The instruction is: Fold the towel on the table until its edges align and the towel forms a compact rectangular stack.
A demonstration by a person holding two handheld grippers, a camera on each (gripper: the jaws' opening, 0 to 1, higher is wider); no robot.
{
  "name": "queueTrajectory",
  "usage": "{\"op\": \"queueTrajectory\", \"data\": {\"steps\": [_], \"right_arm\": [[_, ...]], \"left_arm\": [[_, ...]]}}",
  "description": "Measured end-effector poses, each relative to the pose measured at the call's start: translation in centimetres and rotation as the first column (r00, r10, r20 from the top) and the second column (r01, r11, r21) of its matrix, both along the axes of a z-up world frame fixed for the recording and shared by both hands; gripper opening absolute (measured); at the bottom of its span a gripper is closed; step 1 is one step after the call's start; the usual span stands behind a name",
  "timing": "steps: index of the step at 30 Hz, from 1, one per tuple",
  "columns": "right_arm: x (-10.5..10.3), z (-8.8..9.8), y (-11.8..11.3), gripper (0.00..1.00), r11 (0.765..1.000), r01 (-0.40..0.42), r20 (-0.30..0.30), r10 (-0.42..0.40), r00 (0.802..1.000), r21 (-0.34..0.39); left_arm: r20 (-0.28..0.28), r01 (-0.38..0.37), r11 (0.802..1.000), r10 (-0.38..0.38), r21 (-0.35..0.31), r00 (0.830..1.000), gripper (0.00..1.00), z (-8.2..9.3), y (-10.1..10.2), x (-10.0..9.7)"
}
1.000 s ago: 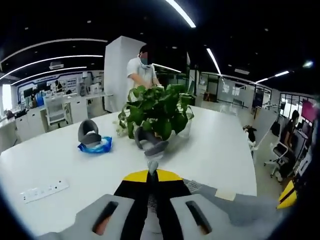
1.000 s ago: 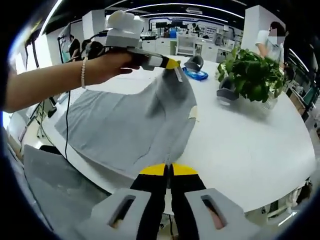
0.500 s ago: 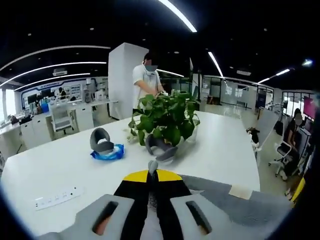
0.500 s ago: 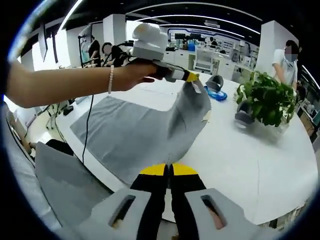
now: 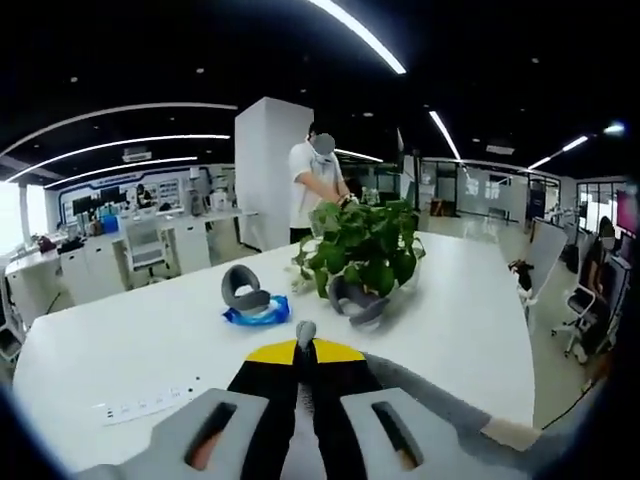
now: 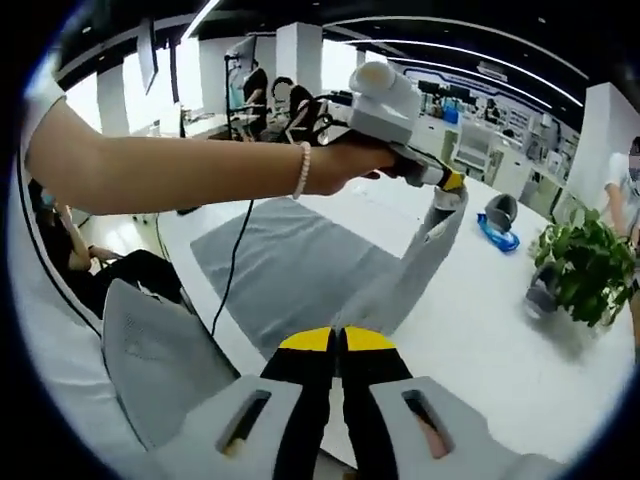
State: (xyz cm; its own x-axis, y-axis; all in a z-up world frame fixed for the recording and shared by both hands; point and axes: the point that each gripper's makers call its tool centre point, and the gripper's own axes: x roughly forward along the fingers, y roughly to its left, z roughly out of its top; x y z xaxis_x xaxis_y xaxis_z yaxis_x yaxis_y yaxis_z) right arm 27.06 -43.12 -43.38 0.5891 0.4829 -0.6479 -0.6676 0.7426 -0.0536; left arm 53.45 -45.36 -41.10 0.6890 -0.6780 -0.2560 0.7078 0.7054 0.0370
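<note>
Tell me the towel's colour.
Plain grey towel, clearest in the right gripper view.

I see a large white table [image 5: 450, 300]. On it lie a grey towel [image 6: 290, 270], partly flat and partly lifted, a white power strip [image 5: 150, 405] near my edge, a potted plant [image 5: 365, 245], a blue item [image 5: 257, 315] bearing a grey ring, and another grey piece [image 5: 352, 300] just beside the plant.

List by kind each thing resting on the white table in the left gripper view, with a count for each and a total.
Grey towel: 1
Potted plant: 1
Grey curved holders: 2
Blue ring-shaped item: 1
White power strip: 1
Total: 6
</note>
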Motion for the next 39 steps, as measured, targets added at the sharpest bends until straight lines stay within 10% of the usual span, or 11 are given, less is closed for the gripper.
{"op": "queueTrajectory", "data": {"steps": [16,29,39], "right_arm": [[1.1,1.9,9.3,0.0,0.972,-0.228,0.042,0.226,0.973,0.053],[1.0,1.8,14.5,0.0,0.924,-0.383,0.058,0.381,0.923,0.015],[0.6,2.2,18.4,0.0,0.891,-0.452,0.082,0.448,0.89,0.037]], "left_arm": [[-0.011,-0.122,0.992,0.122,-0.032,0.992,0.04,0.5,9.0,1.5],[0.076,-0.166,0.98,0.158,0.113,0.984,0.04,-0.3,14.3,1.4],[0.082,-0.23,0.969,0.223,0.092,0.971,0.04,0.2,19.1,1.2]]}}
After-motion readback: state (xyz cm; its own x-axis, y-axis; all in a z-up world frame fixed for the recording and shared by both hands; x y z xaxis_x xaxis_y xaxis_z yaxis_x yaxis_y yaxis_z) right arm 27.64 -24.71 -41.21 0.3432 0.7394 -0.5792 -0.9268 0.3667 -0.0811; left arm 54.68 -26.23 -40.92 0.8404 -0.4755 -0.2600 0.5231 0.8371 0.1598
